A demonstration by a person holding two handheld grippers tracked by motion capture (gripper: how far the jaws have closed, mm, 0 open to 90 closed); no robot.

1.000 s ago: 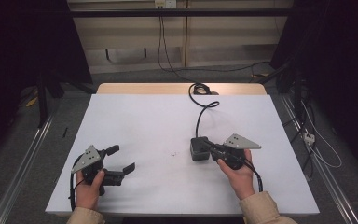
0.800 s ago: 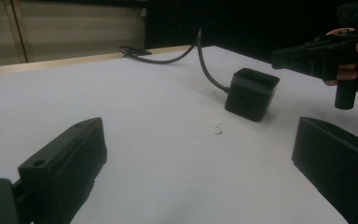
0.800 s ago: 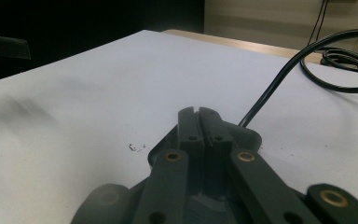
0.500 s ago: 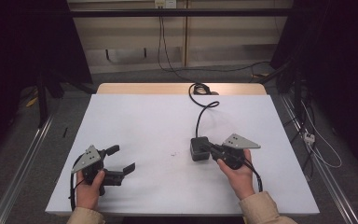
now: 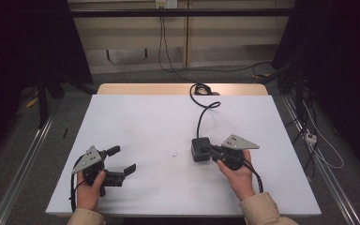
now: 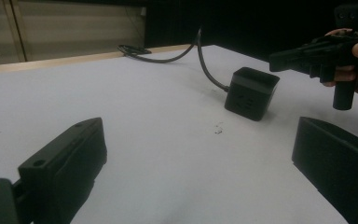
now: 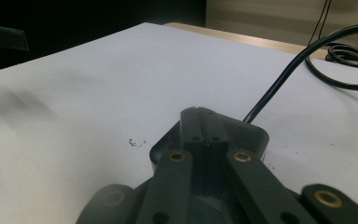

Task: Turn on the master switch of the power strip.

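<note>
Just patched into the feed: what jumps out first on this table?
The black box right of the table's middle, its cable snaking to the far edge. The right gripper sits beside it, jaws shut; whether they touch it is unclear. The left gripper rests near-left, jaws wide open, holding nothing.

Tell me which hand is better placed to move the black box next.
Right, probably. Its tool sits shut right at the black box; whether they touch is unclear. The left tool stands open, far across the table.
</note>
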